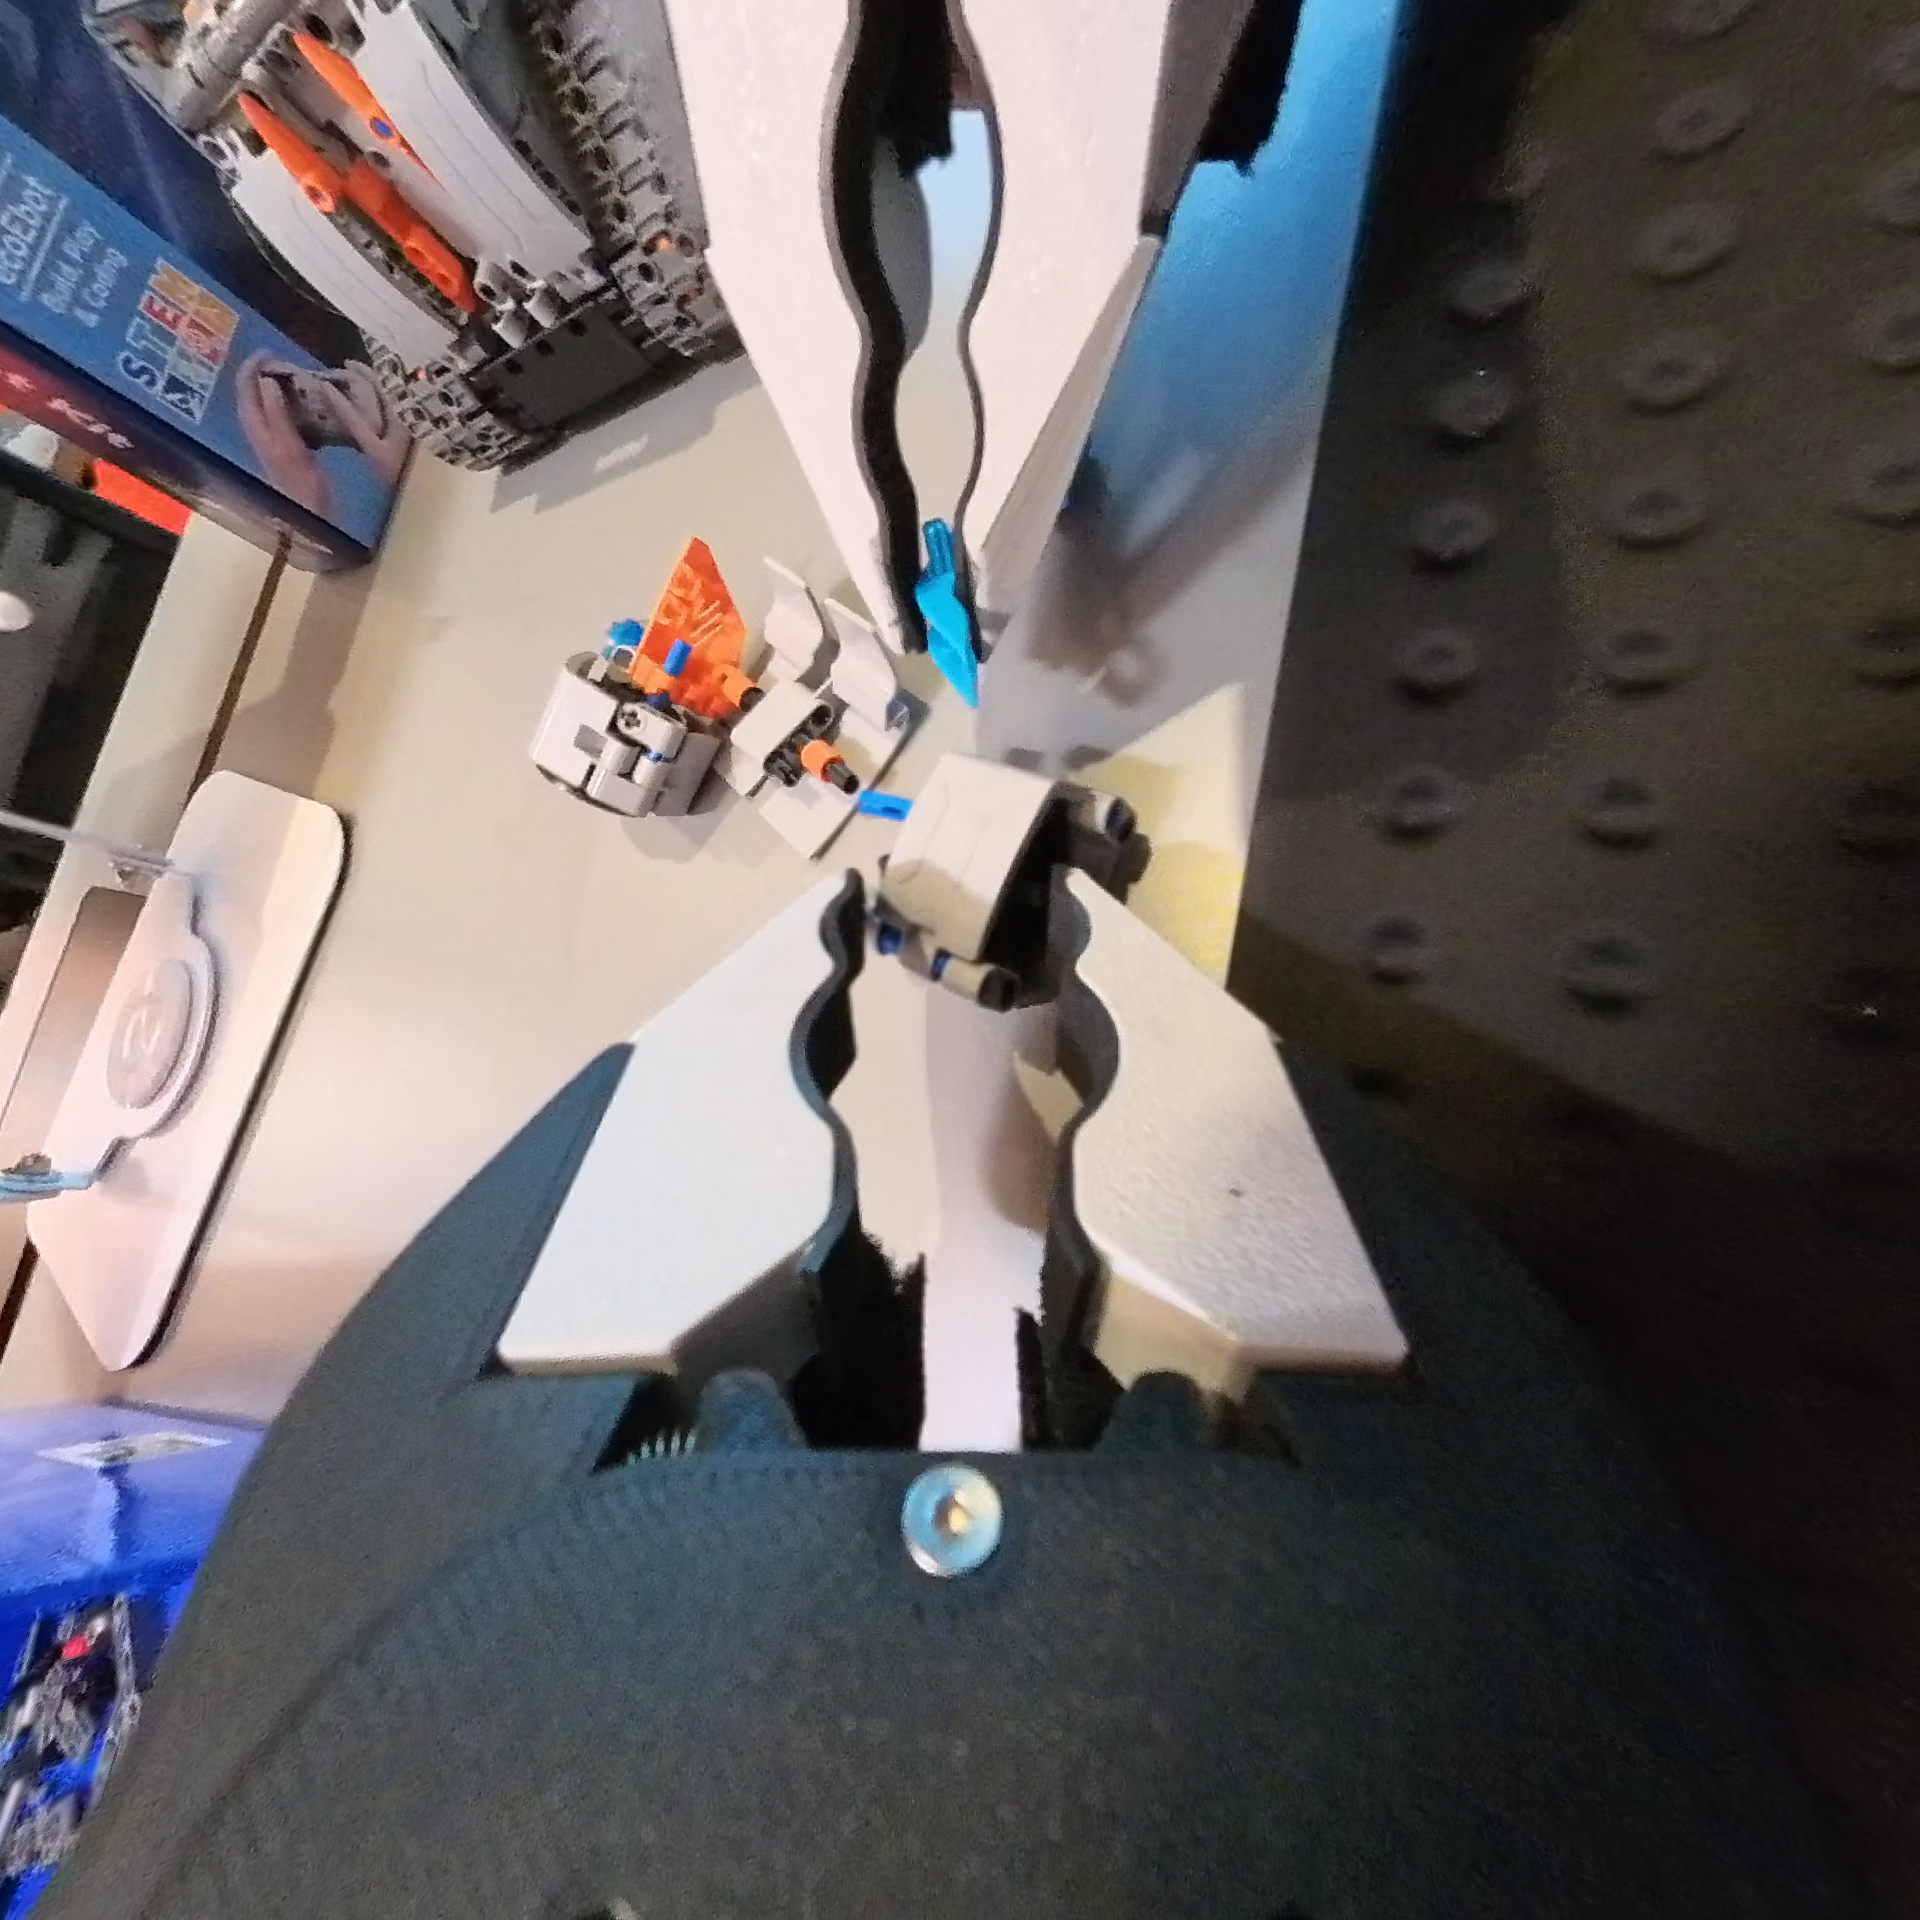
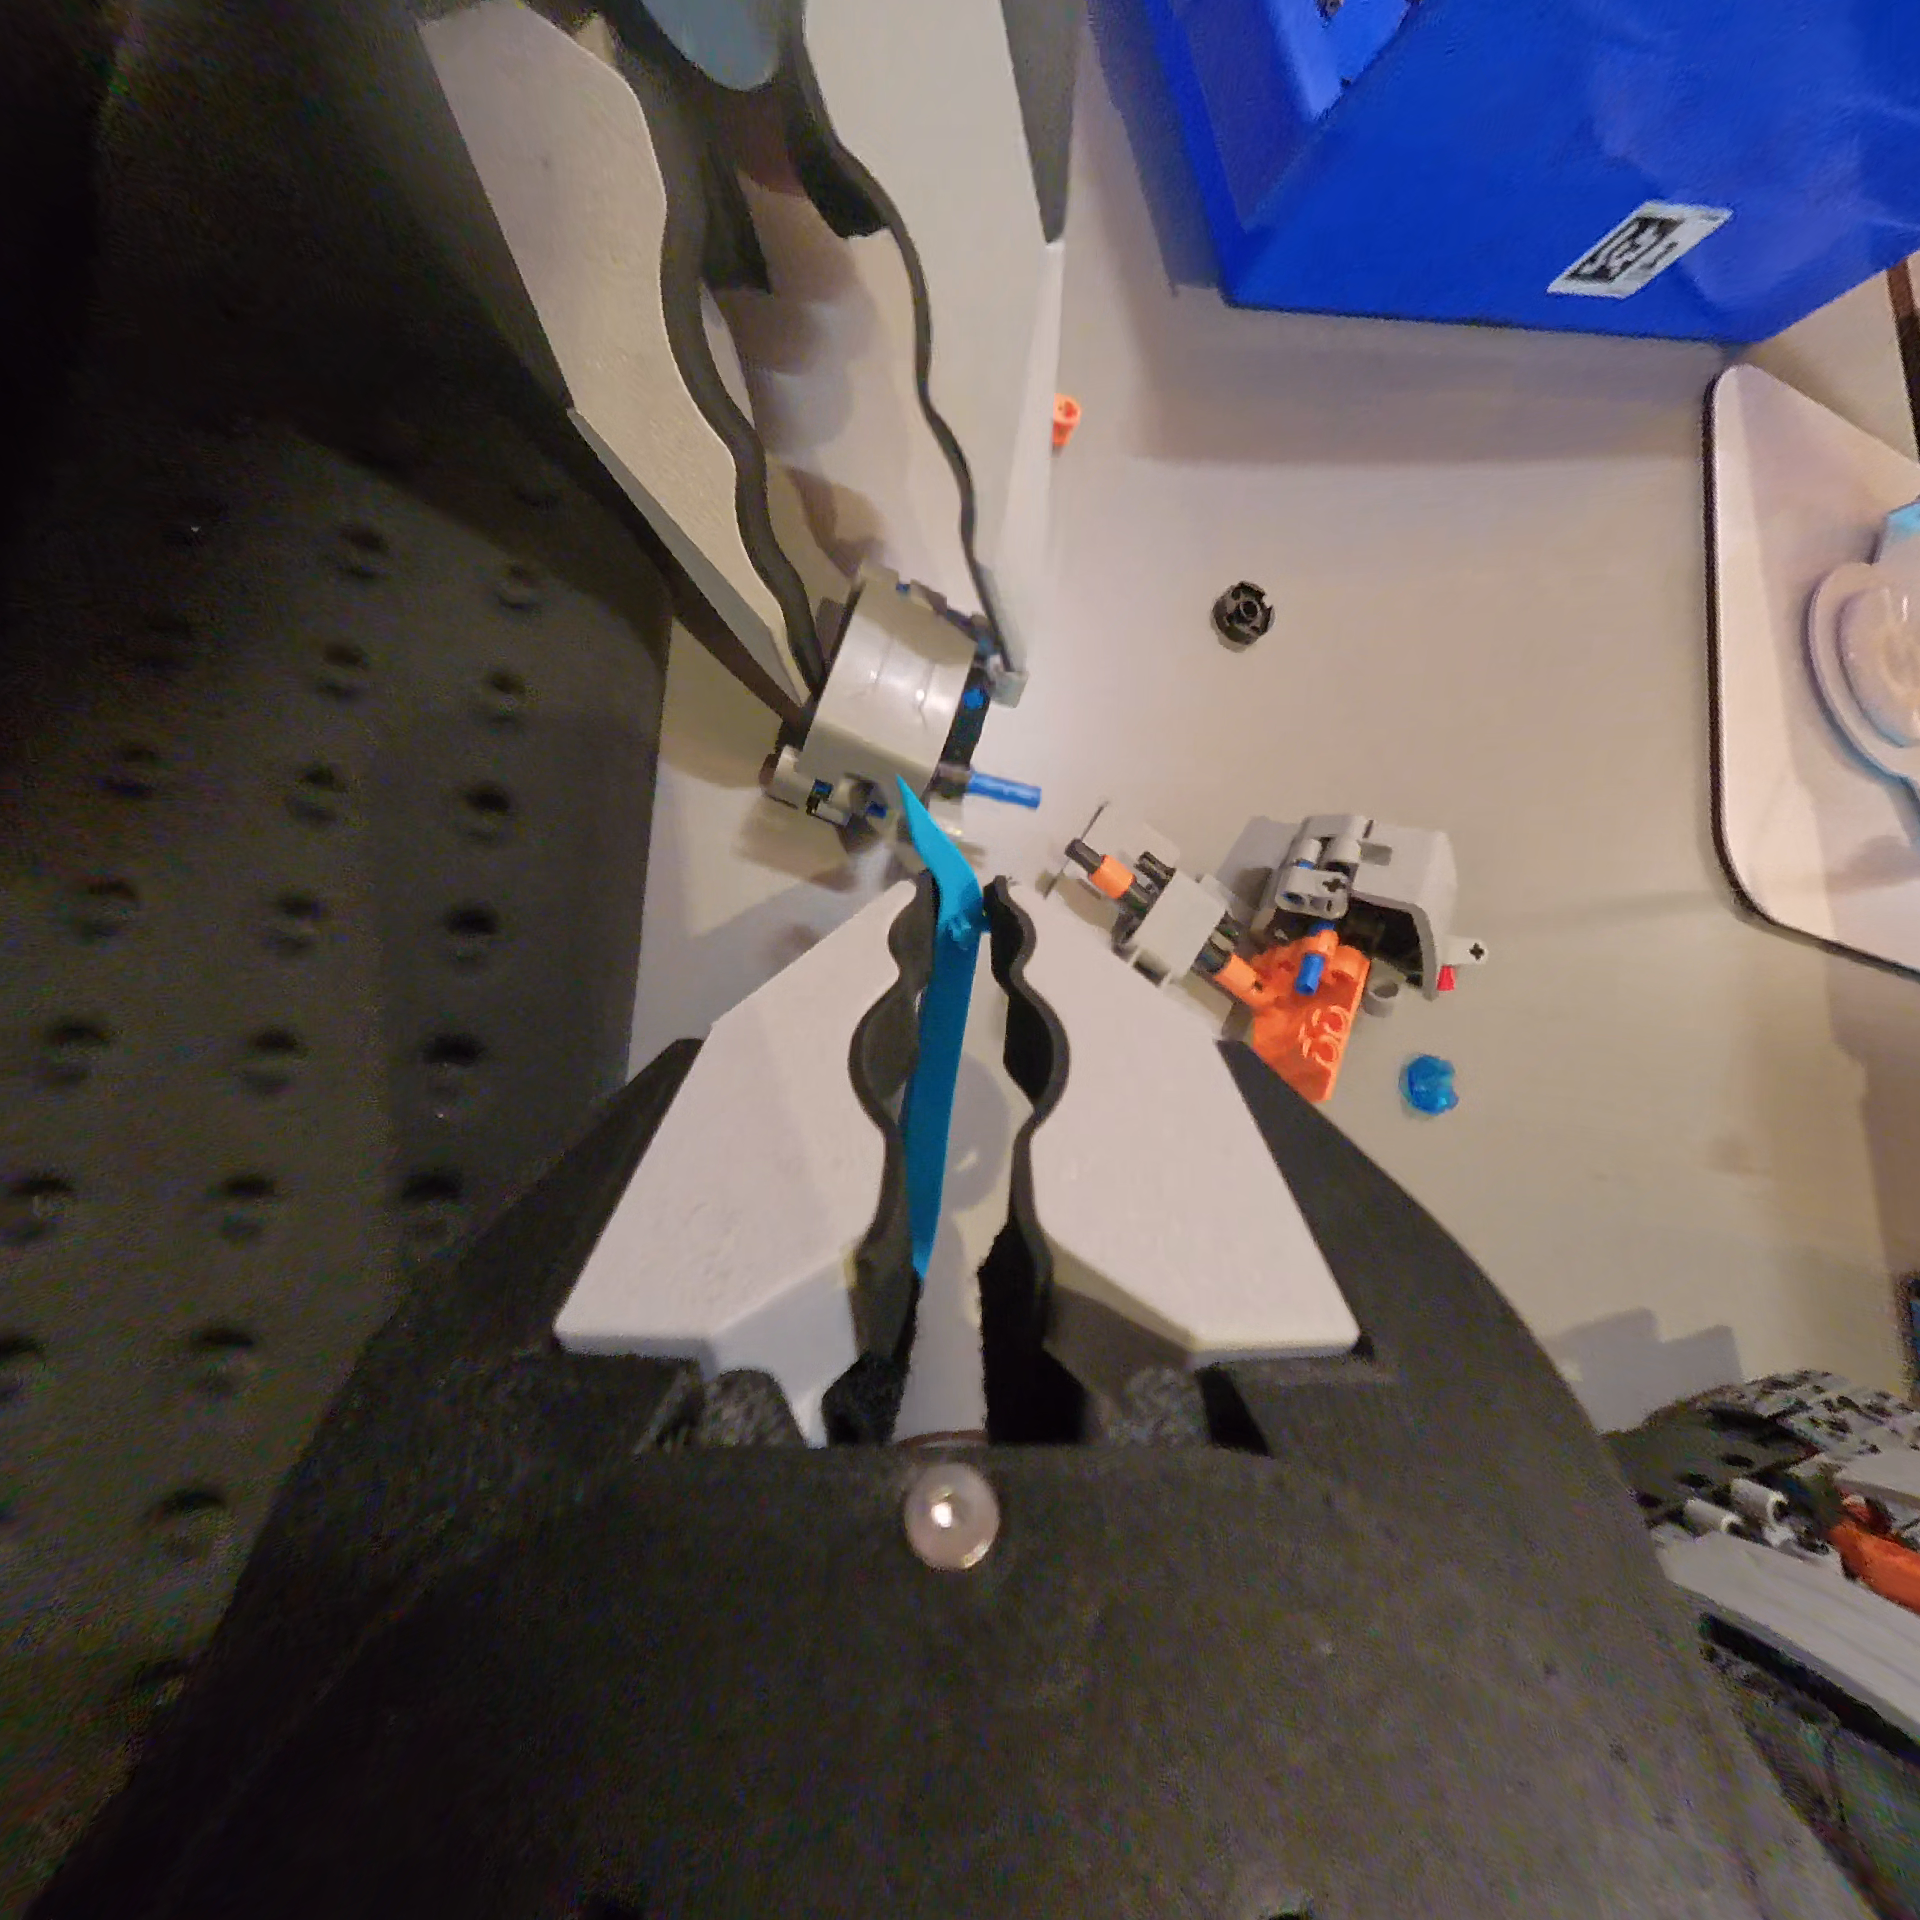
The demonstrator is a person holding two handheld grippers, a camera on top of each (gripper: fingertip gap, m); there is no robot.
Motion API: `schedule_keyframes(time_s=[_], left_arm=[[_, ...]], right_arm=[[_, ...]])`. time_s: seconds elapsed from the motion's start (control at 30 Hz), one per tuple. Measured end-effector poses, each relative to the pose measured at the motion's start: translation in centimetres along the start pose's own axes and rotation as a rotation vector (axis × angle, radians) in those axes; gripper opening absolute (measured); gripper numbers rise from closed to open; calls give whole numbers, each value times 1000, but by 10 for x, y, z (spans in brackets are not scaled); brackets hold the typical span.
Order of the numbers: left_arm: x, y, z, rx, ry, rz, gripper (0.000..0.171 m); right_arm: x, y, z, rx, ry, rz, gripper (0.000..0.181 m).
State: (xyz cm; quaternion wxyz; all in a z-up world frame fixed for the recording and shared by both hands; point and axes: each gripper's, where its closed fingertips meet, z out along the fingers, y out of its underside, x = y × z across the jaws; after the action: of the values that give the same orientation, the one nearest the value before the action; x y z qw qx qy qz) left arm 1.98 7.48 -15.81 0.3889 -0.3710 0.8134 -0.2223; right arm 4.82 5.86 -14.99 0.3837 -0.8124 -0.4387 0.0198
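left gripper [image 1: 961, 914] clamped on grey curved brick assembly [image 1: 971, 862], low over pale table [image 1: 499, 935]; right gripper [image 2: 951, 894] pinching thin blue blade piece [image 2: 940, 1060], tip just beside assembly. best handled by holding assembly steady, keeping blade aligned, easing in without twist. loose orange-grey cluster [image 2: 1299, 935] lying near, rightward.

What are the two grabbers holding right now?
Left gripper: jaws shut on the grey curved block piece.
Right gripper: jaws shut on the thin blue blade piece.
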Motion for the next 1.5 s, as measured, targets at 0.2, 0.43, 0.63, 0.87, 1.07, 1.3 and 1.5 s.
schedule_keyframes(time_s=[0.2,0.43,0.63,0.87,1.07,1.3,1.5], left_arm=[[1,-3,3,10,9,70,30],[13,-13,-1,66,-22,294,30],[18,-16,-1,87,-18,328,30],[12,-12,0,76,-8,245,30],[1,-7,0,64,11,132,42],[-6,0,-9,14,-10,77,37],[-20,16,-17,-41,-42,13,42]], right_arm=[[6,5,2,-19,9,36,7],[-7,0,8,-24,-78,4,7],[-10,3,9,-124,-92,-144,7],[-5,5,5,-117,-216,-4,7],[-3,19,1,-62,-309,224,8],[-1,19,-5,-56,-277,169,12],[12,16,-24,10,-272,257,30]])
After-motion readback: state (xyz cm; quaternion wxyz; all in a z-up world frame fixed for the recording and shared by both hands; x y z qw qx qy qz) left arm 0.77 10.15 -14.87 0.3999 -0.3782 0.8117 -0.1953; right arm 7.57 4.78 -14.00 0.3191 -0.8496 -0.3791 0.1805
